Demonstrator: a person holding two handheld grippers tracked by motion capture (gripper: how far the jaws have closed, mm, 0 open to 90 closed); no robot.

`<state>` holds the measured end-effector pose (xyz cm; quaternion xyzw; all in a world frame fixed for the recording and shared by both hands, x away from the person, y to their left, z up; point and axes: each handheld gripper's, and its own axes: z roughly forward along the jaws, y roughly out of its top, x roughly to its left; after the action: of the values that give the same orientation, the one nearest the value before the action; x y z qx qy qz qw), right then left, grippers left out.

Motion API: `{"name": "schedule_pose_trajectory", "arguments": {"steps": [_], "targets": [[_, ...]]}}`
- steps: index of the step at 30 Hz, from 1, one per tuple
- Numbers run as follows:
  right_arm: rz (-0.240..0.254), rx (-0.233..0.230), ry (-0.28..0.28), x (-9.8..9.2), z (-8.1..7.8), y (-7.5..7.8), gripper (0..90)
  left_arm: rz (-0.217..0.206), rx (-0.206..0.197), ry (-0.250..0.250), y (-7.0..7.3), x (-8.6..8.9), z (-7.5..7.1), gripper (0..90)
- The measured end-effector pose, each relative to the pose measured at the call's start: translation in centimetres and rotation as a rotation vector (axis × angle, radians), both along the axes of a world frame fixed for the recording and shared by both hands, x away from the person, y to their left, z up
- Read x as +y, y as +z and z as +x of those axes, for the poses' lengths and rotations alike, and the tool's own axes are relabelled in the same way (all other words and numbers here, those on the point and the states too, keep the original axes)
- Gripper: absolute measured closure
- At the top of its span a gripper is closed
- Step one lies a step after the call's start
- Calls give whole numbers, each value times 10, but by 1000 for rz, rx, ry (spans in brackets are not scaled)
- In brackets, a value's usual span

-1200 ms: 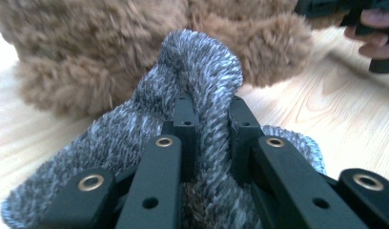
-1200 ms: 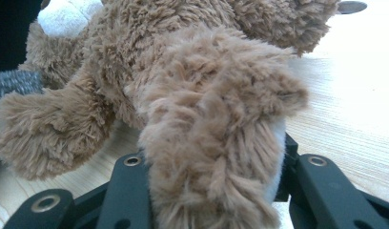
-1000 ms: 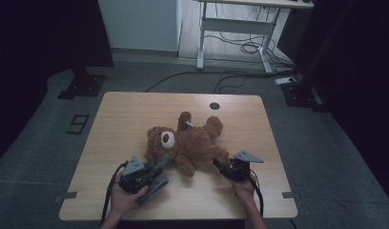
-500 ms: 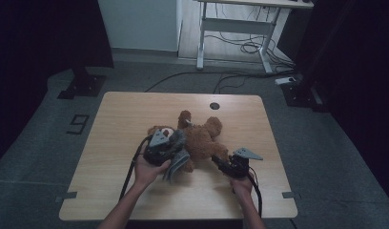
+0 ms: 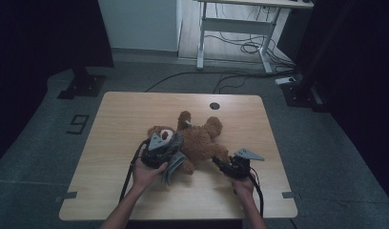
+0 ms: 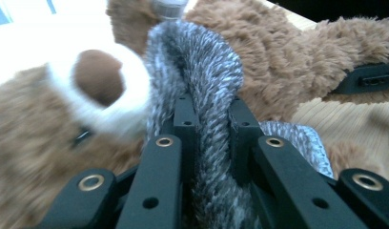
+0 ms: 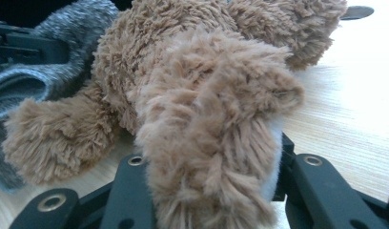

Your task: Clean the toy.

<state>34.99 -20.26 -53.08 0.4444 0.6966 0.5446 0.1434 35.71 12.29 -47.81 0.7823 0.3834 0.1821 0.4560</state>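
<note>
A brown teddy bear lies on its back in the middle of the wooden table. My left gripper hovers over the bear's head, shut on a grey knitted cloth that hangs from it. In the left gripper view the cloth bulges up between the jaws, beside the bear's white muzzle. My right gripper is at the bear's lower right, and its jaws have just been closing on a furry leg.
A round cable hole sits near the table's far edge. Behind the table stands a white desk frame with cables on the floor. Bare tabletop lies left of and in front of the bear.
My left gripper has carried the grey cloth from the table's front left up and to the right, over the bear's head. The right gripper has stayed at the bear's leg.
</note>
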Motion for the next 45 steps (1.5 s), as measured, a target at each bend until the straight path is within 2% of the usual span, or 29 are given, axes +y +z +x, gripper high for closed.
{"name": "schedule_pose_trajectory", "arguments": {"steps": [8,10,13,15,17,20,23,26,32,34,35,37,40,42,45], "targets": [[7,0,13,-1,0,-1,599,0,-13,36,7,31,-11,775],[15,3,17,-2,0,-1,599,-11,-17,53,10,38,-13,776],[29,6,17,-4,2,-1,599,8,-33,91,12,49,-13,777],[37,10,17,-5,4,-2,599,10,-29,115,11,57,-11,778],[39,12,20,-6,4,-3,598,5,-23,132,8,64,-11,779],[40,11,23,-6,4,-3,598,-34,-13,130,5,68,-13,781],[42,12,24,-6,5,-3,598,-49,-26,100,12,57,-15,783],[45,13,23,-6,4,-3,598,-43,-49,55,26,36,-13,783],[49,15,23,-5,4,-3,598,-16,-82,-28,48,-18,-1,783],[49,14,23,-6,4,-3,599,-14,-74,-49,51,-33,5,783],[50,14,22,-5,4,-3,598,2,-72,-63,52,-45,10,783],[47,12,20,-5,4,-3,599,30,-63,-70,51,-58,15,783],[47,8,20,-5,3,-3,598,53,-27,-74,40,-72,23,784],[48,9,23,-5,3,-3,598,53,-4,-72,31,-75,26,784],[46,5,25,-6,3,-2,599,43,3,-66,22,-71,25,786]]}}
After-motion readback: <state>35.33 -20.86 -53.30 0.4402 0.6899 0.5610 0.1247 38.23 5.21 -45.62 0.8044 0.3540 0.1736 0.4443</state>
